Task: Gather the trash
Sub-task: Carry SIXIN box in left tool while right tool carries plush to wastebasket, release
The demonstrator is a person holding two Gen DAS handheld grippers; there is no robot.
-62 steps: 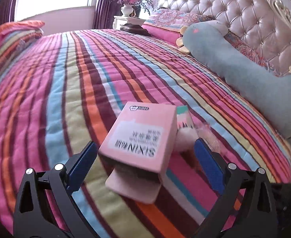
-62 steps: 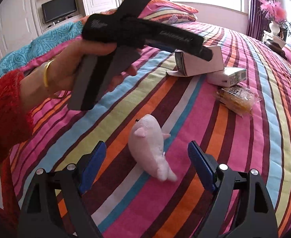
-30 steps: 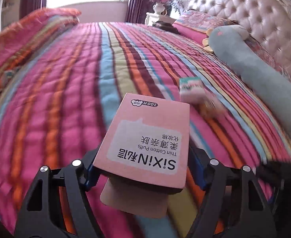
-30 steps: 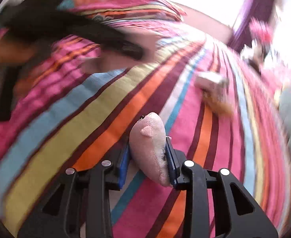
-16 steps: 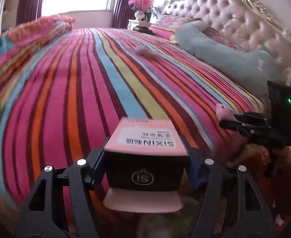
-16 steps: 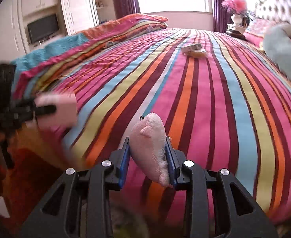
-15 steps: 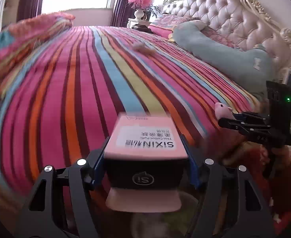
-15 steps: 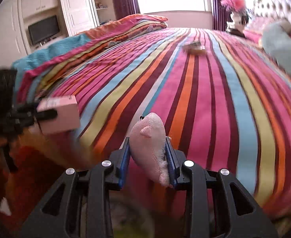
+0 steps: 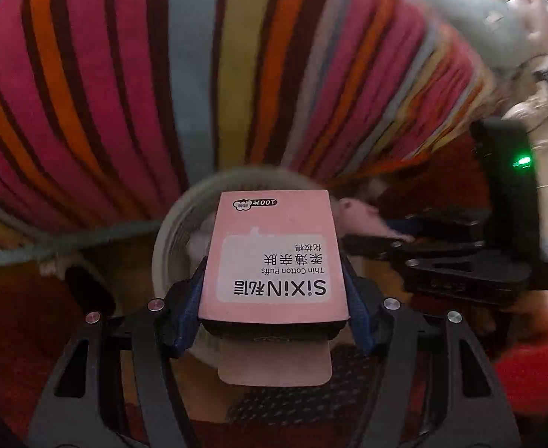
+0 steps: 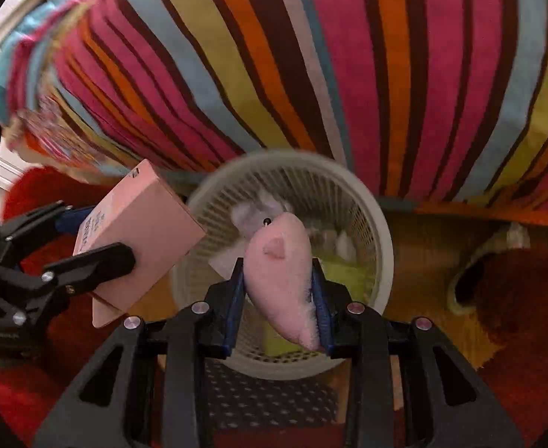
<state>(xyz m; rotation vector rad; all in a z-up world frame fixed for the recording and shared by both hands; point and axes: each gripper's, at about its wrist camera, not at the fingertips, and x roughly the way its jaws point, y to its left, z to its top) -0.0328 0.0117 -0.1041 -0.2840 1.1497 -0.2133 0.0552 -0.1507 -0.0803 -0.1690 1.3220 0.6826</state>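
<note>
A striped bedspread (image 10: 348,56) hangs behind a white basket (image 10: 378,224) on the floor. Over the basket, the left gripper (image 9: 274,298), whose jaws have just been closing, clamps a pink box (image 9: 274,254) printed "SiXiN Thin Cotton Puffs". Beside it, the right gripper (image 10: 277,298) is clamped on a pink plush toy (image 10: 281,268).

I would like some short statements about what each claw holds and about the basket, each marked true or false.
1. The left claw holds a pink box. True.
2. The right claw is empty. False: it is shut on a pink plush toy.
3. The white basket lies on the bed. False: it stands on the floor beside the striped bedspread.
4. The basket already has things inside. True.
5. The box's bottom flap hangs open. True.
</note>
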